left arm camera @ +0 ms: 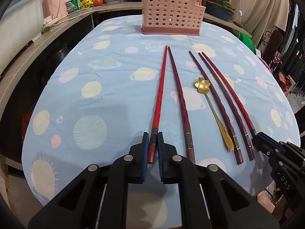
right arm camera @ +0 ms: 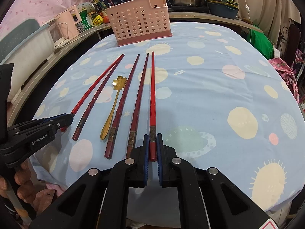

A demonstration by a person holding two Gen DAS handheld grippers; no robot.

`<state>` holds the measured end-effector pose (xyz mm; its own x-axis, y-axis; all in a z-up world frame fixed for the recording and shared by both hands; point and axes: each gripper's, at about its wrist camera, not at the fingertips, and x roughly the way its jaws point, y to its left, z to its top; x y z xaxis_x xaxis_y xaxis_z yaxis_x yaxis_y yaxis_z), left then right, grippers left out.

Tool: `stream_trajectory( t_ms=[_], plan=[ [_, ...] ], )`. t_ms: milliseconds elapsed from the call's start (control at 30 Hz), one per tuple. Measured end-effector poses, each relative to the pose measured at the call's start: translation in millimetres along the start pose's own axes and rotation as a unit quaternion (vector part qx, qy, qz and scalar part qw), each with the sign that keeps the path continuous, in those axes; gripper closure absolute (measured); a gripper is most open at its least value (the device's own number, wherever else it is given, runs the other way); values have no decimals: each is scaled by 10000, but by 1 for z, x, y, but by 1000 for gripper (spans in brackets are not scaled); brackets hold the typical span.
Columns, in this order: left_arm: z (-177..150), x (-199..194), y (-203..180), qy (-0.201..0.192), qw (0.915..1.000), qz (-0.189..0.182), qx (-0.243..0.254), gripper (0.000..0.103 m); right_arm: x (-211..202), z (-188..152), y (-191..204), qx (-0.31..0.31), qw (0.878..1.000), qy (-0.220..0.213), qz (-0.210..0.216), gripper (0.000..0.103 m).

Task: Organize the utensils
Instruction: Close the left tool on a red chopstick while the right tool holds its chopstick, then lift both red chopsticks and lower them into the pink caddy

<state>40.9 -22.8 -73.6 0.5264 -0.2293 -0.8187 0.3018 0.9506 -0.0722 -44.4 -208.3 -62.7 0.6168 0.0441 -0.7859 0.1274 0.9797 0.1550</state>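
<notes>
Several red chopsticks and a gold flower-bowl spoon (left arm camera: 202, 85) lie side by side on the blue planet-print tablecloth (left arm camera: 106, 99). My left gripper (left arm camera: 153, 135) is shut on the thick end of the leftmost bright red chopstick (left arm camera: 159, 95), which rests on the cloth. My right gripper (right arm camera: 152, 136) is shut on the thick end of the rightmost bright red chopstick (right arm camera: 152, 95), also lying flat. Between them lie three darker chopsticks (right arm camera: 124, 99) and the spoon (right arm camera: 114, 103). A pink perforated utensil holder (left arm camera: 171, 9) stands upright at the table's far edge.
A wooden counter (left arm camera: 28, 57) runs along the left and back, carrying a white tub (left arm camera: 17, 24), a pink appliance (left arm camera: 57, 2), bottles and pots. Clothes hang at the right (left arm camera: 293, 57). A hand (right arm camera: 21, 179) holds the left gripper's handle.
</notes>
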Motion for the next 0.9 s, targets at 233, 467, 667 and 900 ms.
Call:
stream_trajectory(
  t_ms=[233,467,667,900],
  plan=[
    [1,-6,4,-36,10000,-32,-64,96,-4,2,-1,39,10000,-52,3,96],
    [10,-22,10,-196,9996,-40,-194,96,-22,16,-5,114,9995,-299,70,96],
    [24,-41,14,-356,9989,-72,-313,96,-42,34,-9,192,9980,-588,98,96],
    [46,-62,18,-593,9975,-61,-382,96,-67,61,-16,263,9946,-999,101,96]
  ],
)
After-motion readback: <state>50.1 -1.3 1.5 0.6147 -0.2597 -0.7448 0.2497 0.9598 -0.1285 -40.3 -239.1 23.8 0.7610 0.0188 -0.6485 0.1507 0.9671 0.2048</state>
